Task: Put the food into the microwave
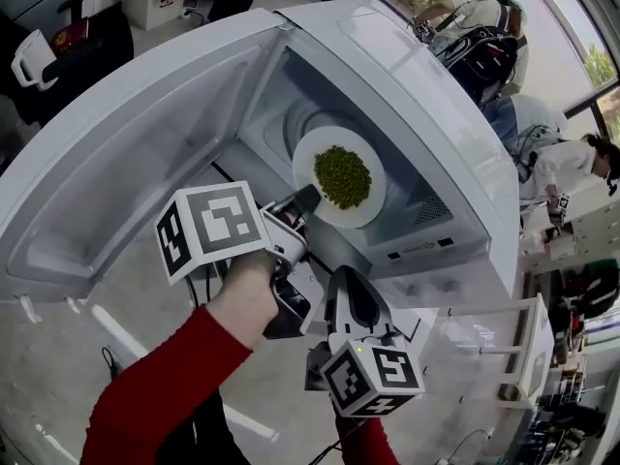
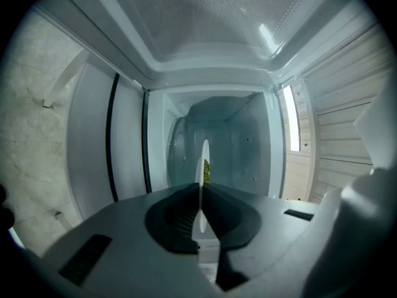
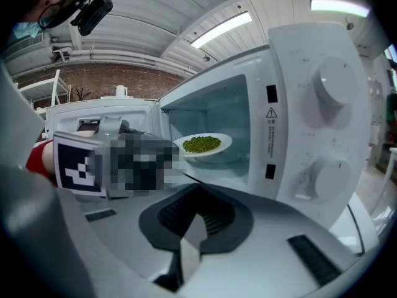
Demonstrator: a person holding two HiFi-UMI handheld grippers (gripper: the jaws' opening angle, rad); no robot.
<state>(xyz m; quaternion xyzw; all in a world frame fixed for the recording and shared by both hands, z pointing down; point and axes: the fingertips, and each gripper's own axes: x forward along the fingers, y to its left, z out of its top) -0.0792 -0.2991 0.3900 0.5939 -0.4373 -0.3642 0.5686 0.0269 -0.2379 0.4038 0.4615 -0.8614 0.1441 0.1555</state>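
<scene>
A: So, where's the food?

B: The peas (image 1: 342, 176) are heaped on a white plate (image 1: 302, 172). The plate is already past the mouth of the microwave (image 1: 417, 95), and the door (image 1: 126, 153) is swung fully open to the left.

A: Is it set down?

B: I can't say for certain. From the right gripper view it looks to hang just above the glass turntable (image 3: 218, 159), not resting on it.

A: Who has it?

B: The left gripper (image 1: 304, 200). Its jaws are clamped on the plate's near rim, with the pads above and below. In its own view the plate shows edge-on, as a thin line running straight ahead from the jaws into the cavity.

A: So which way to go?

B: My guess is forward along that same line, then a little down. The plate is round, so there is no long axis to square up. What matters is keeping it flat so the peas stay on.

A: And the pose?

B: The forearm in the red sleeve (image 1: 165, 381) comes in from the lower left, with the gripper level and aimed into the opening.

A: The other one?

B: The right gripper (image 1: 355, 300) has its jaws together on nothing. It sits back and low in front of the control panel, tipped downward, well apart from the plate.
</scene>
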